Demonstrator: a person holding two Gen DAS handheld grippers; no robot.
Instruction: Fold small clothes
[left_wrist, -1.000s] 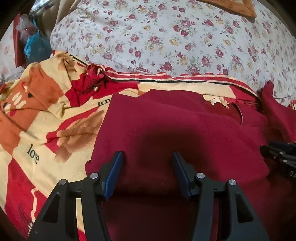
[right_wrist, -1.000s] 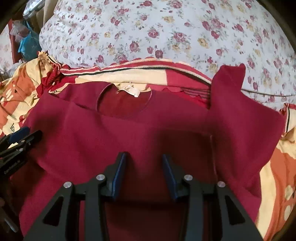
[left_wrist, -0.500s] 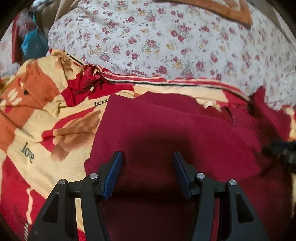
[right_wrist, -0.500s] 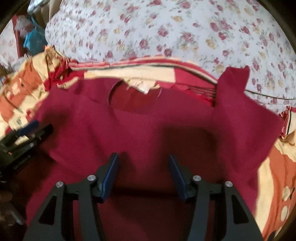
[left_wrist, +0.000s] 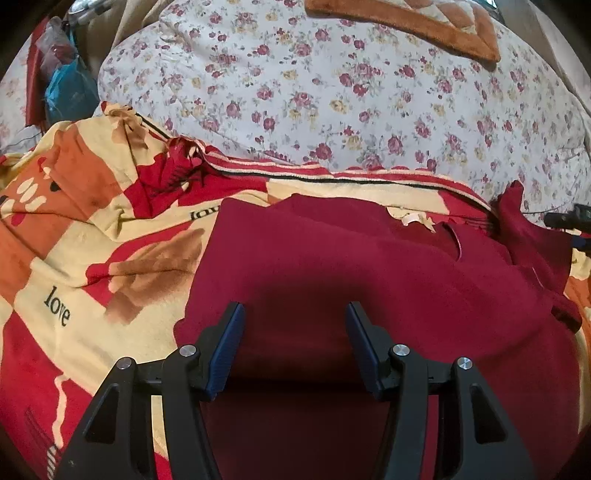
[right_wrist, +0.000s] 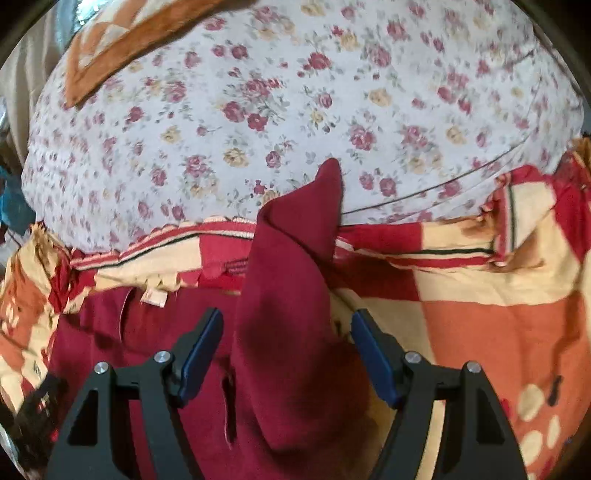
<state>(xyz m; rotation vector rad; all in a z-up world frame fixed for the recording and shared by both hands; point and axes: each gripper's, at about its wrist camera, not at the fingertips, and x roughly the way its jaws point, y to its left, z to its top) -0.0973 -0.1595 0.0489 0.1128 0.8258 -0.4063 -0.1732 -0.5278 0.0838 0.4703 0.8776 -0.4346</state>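
Your floral quilt (left_wrist: 332, 92) fills the background, with the patterned blanket (left_wrist: 74, 258) spread before it. On that blanket lies the maroon shirt (left_wrist: 351, 266), its left side folded inward, neck label showing (pale, at the collar). Its sleeve (right_wrist: 295, 295) stands rumpled. Your left gripper (left_wrist: 293, 314) and right gripper (right_wrist: 286, 325) hover spread wide, holding nothing.

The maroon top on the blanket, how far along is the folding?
Early. The maroon top lies spread on the patterned blanket, its left side apparently already folded in. Right now the open right gripper straddles the loose right sleeve; the left gripper is open too. That sleeve and the final folds remain.
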